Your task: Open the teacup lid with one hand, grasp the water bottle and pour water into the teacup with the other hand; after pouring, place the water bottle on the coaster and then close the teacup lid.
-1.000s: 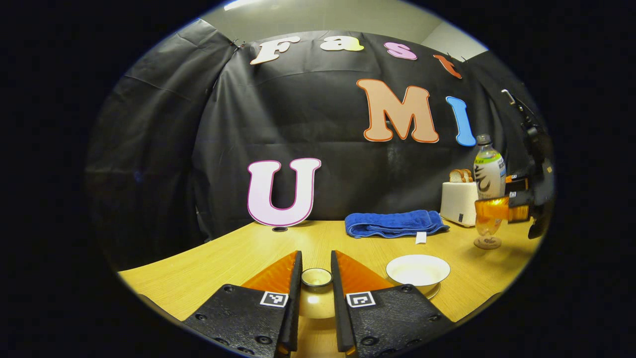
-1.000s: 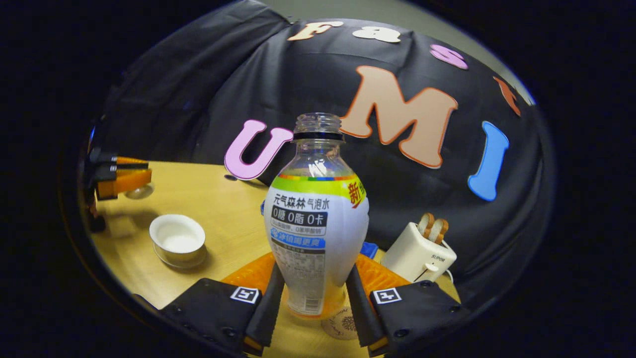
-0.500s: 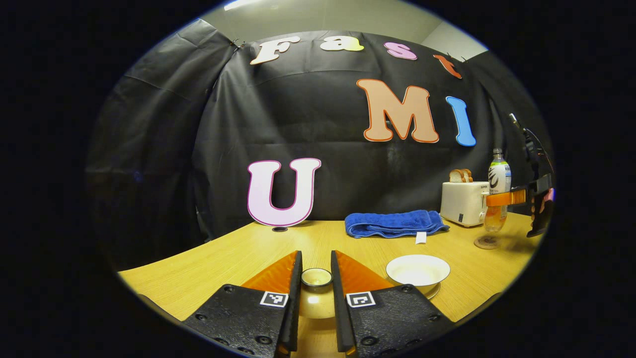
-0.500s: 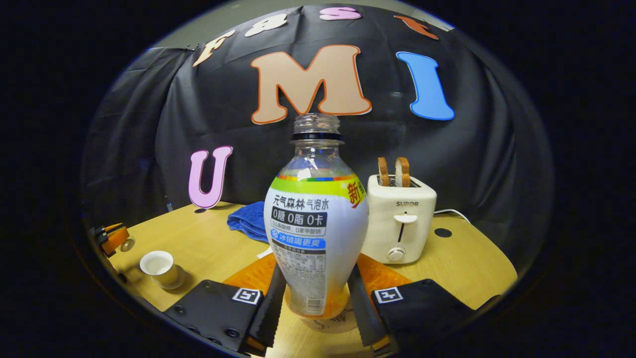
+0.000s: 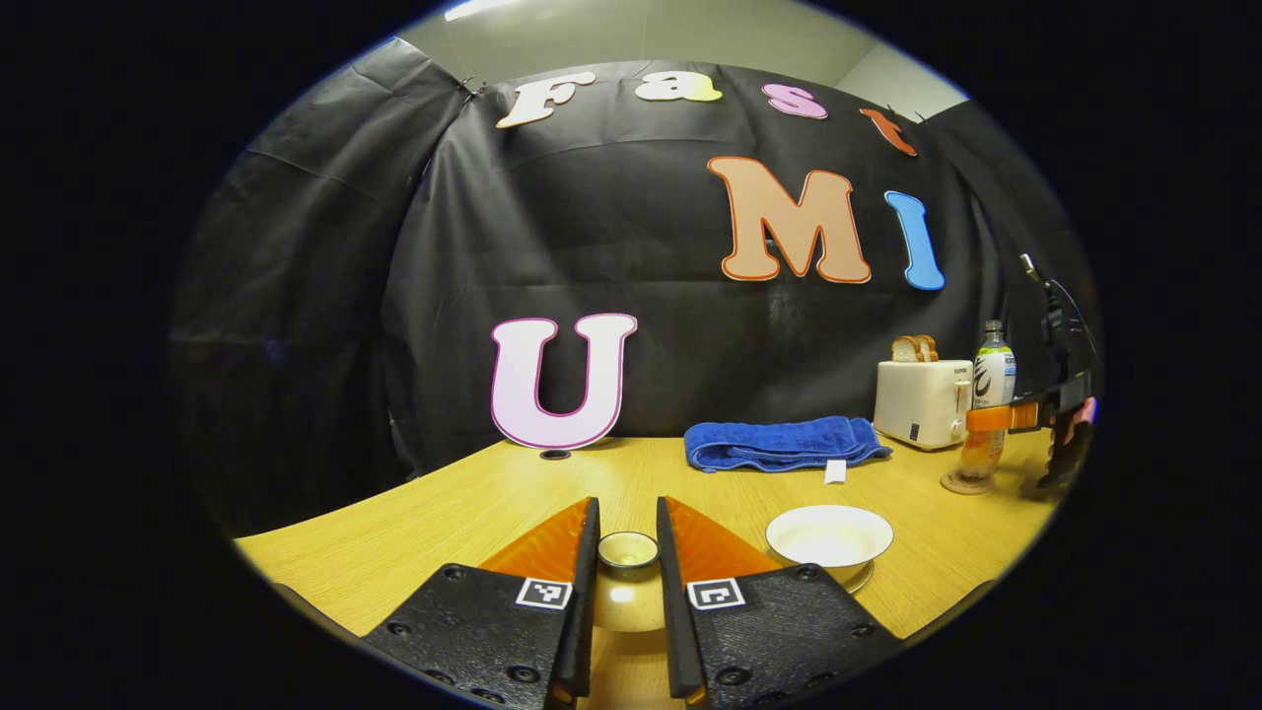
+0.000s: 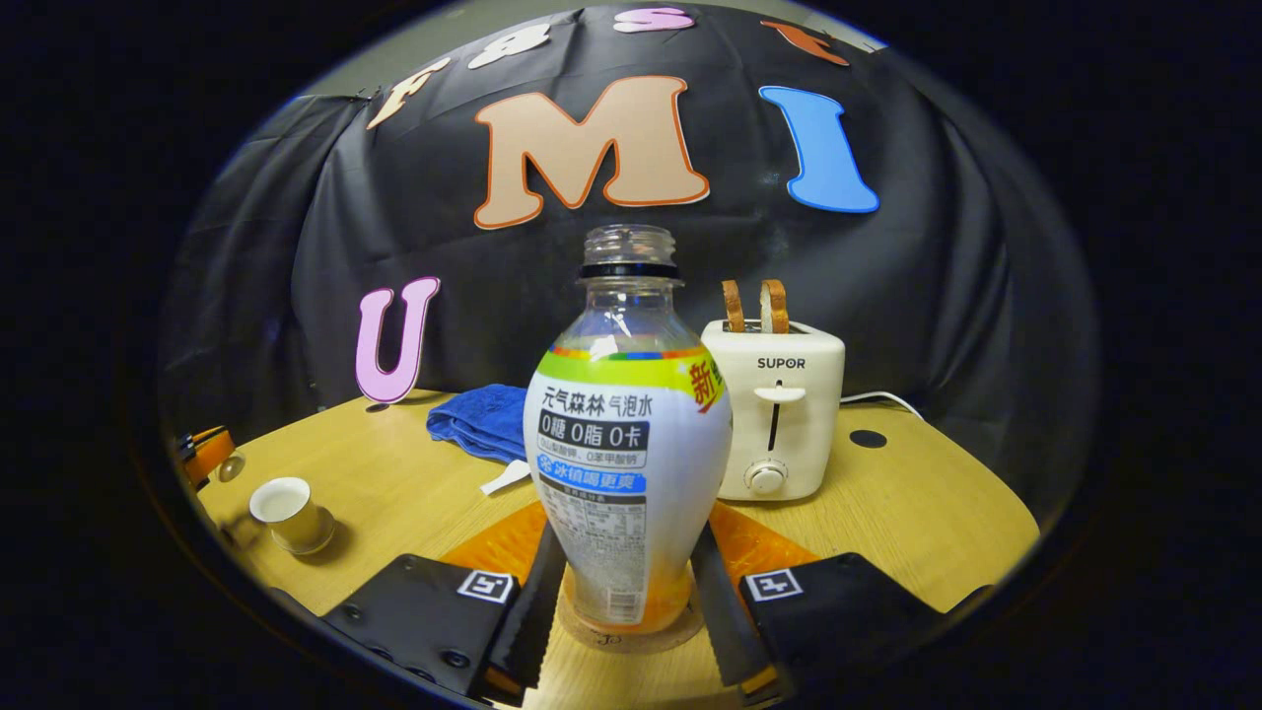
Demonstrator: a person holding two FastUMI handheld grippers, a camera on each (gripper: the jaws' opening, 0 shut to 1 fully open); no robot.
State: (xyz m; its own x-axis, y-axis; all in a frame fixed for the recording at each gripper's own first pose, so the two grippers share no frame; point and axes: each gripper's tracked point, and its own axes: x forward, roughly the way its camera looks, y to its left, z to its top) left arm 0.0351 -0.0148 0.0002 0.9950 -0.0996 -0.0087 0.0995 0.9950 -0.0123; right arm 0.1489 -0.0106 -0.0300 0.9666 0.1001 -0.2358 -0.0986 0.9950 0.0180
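The right gripper [image 6: 626,602] clamps the water bottle [image 6: 629,463] upright on the coaster [image 6: 631,636]. The left gripper [image 5: 627,562] pinches the teacup lid [image 5: 628,549] left of the open teacup [image 5: 829,535]. Releasing the bottle off-centre could topple it.

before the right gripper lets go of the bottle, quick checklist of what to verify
1. Water bottle over the coaster: ok, its base sits on it.
2. Bottle upright: ok.
3. Right gripper gripping the bottle: ok, both fingers press its sides.
4. Teacup open, ready for its lid: ok.
5. Left gripper holding the teacup lid: ok.
6. Toaster apart from the bottle: cannot tell.
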